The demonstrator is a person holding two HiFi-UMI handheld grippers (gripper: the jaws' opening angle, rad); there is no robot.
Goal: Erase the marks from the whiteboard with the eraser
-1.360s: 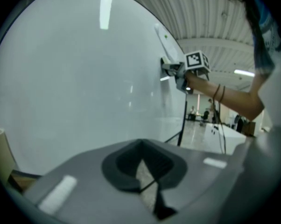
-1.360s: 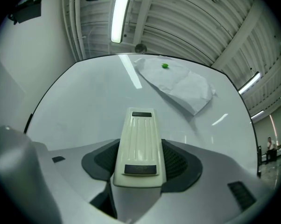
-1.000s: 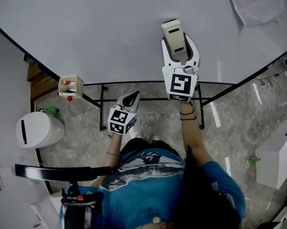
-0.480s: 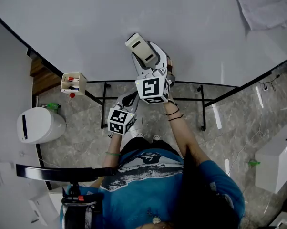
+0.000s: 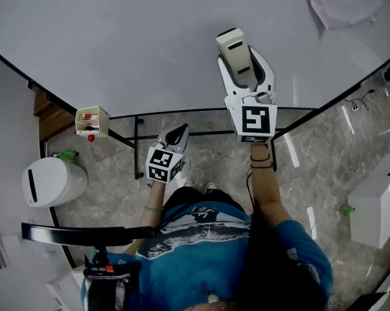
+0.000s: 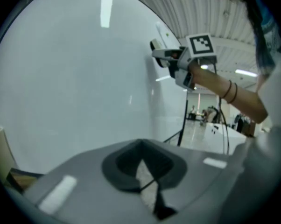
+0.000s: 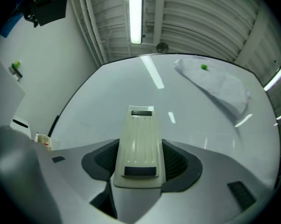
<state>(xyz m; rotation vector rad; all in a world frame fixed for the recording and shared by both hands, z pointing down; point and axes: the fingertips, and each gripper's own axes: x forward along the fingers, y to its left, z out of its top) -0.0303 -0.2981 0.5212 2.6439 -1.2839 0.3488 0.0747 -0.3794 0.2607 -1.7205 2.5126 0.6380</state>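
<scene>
The whiteboard (image 5: pixel 117 37) fills the top of the head view, and I see no marks on it. A cream eraser (image 5: pixel 236 49) lies flat against the board, and my right gripper (image 5: pixel 245 67) is shut on it. In the right gripper view the eraser (image 7: pixel 140 143) runs out between the jaws onto the whiteboard (image 7: pixel 108 92). My left gripper (image 5: pixel 177 133) hangs low below the board's edge, shut and holding nothing. The left gripper view shows its closed tips (image 6: pixel 143 164) and the right gripper's marker cube (image 6: pixel 201 43) up at the board.
A white sheet (image 5: pixel 341 2) hangs on the board's upper right, pinned by a green magnet (image 7: pixel 204 67). A small marker box (image 5: pixel 92 120) sits at the board's left edge. The black stand frame (image 5: pixel 140 135), a white bin (image 5: pixel 49 180) and a white box (image 5: pixel 376 203) are on the floor.
The right gripper with the eraser swept left across the board, then back right to about where it was a second ago. The left gripper stayed put.
</scene>
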